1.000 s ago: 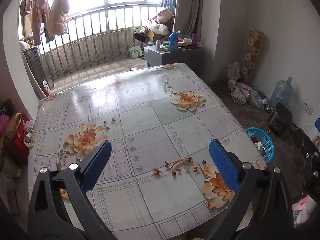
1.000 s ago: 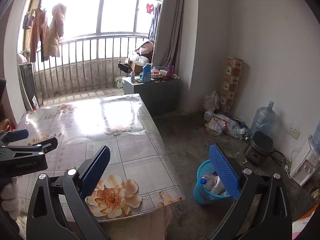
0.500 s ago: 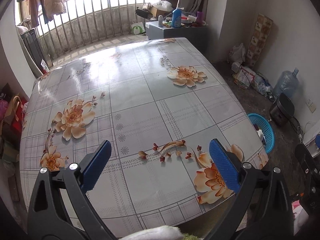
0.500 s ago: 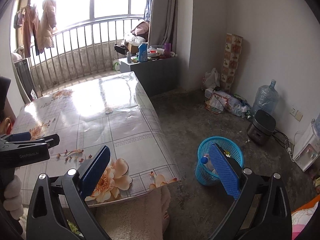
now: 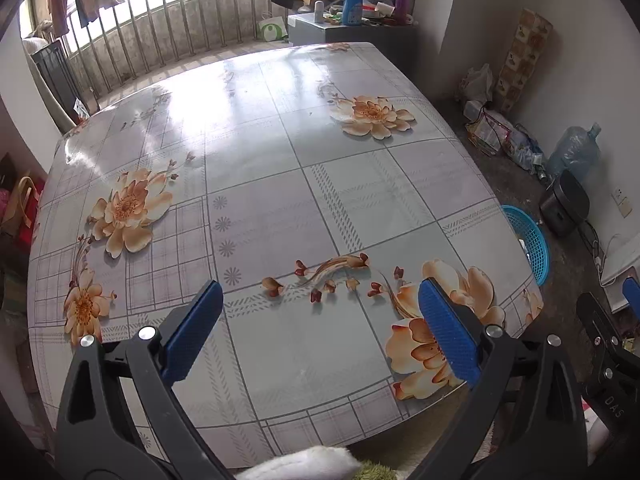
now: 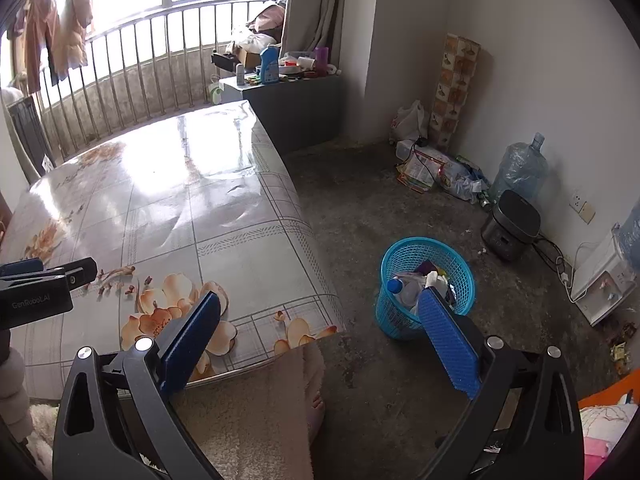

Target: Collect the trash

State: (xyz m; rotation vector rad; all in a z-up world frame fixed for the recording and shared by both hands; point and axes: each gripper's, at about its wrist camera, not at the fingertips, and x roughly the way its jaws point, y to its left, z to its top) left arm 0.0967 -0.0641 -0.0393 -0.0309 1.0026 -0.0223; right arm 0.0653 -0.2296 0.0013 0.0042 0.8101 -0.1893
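Observation:
A blue mesh trash basket (image 6: 427, 284) stands on the floor right of the table, holding a plastic bottle (image 6: 402, 289) and wrappers; its rim (image 5: 528, 240) also peeks past the table edge in the left wrist view. My left gripper (image 5: 320, 332) is open over the near part of the floral tablecloth (image 5: 280, 184), nothing between its blue pads. My right gripper (image 6: 320, 340) is open above the table's near right corner, also holding nothing. No loose trash shows on the table.
A grey cabinet (image 6: 288, 100) with bottles stands behind the table by a railing. Bags and papers (image 6: 432, 164), a water jug (image 6: 520, 168) and a black cooker (image 6: 512, 224) line the right wall. A person's leg in beige fabric (image 6: 260, 408) is below the table edge.
Both cameras have risen and tilted down, showing more of the table top and the basket's inside. Both grippers stayed open and empty.

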